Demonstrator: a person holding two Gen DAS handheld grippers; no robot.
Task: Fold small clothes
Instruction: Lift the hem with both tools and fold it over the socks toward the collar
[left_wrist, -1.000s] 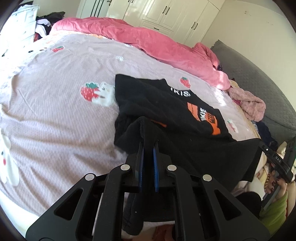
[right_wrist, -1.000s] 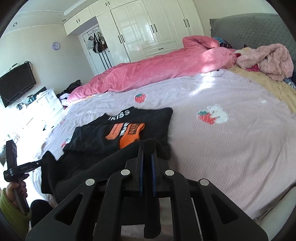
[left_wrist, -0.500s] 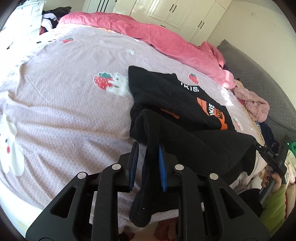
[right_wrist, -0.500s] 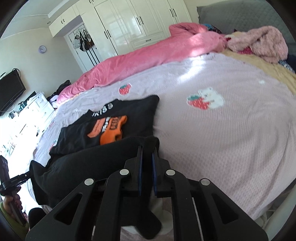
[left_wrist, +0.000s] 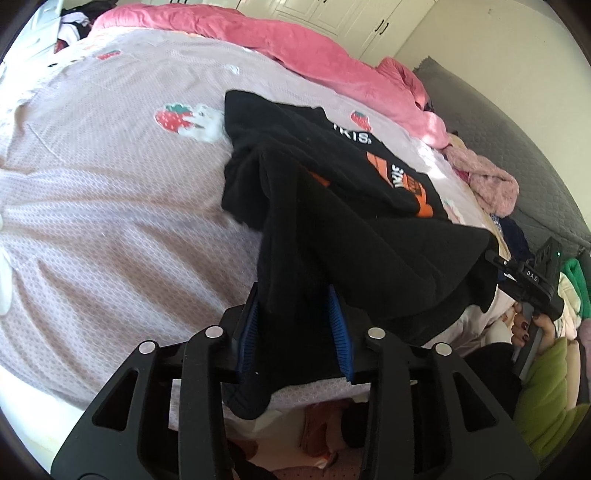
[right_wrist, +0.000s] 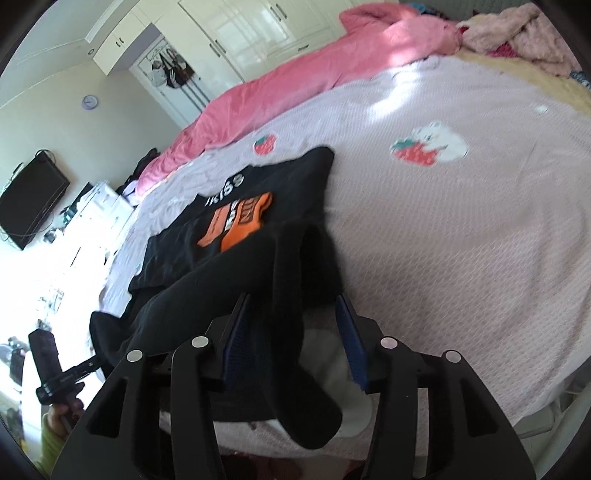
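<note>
bed (left_wrist: 110, 221) with black shirt (left_wrist: 314, 155), pink duvet (left_wrist: 295, 51), fuzzy pink garment (left_wrist: 487, 181)

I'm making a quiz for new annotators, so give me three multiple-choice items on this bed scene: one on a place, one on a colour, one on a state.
1. Where does the black shirt lie?
A. on the lilac strawberry bedspread
B. on the grey headboard
C. on the floor

2. What colour is the graphic printed on the shirt?
A. green
B. orange
C. blue

3. How does the right gripper stand?
A. clamped shut on the pink duvet
B. out of view
C. jaws apart, with black cloth between them

Answers:
1 A, the shirt is spread on the bedspread, its near edge draped over the bed's edge.
2 B, orange shapes sit under the white lettering.
3 C, the blue pads stand apart and are opening, with black fabric hanging between them.
</note>
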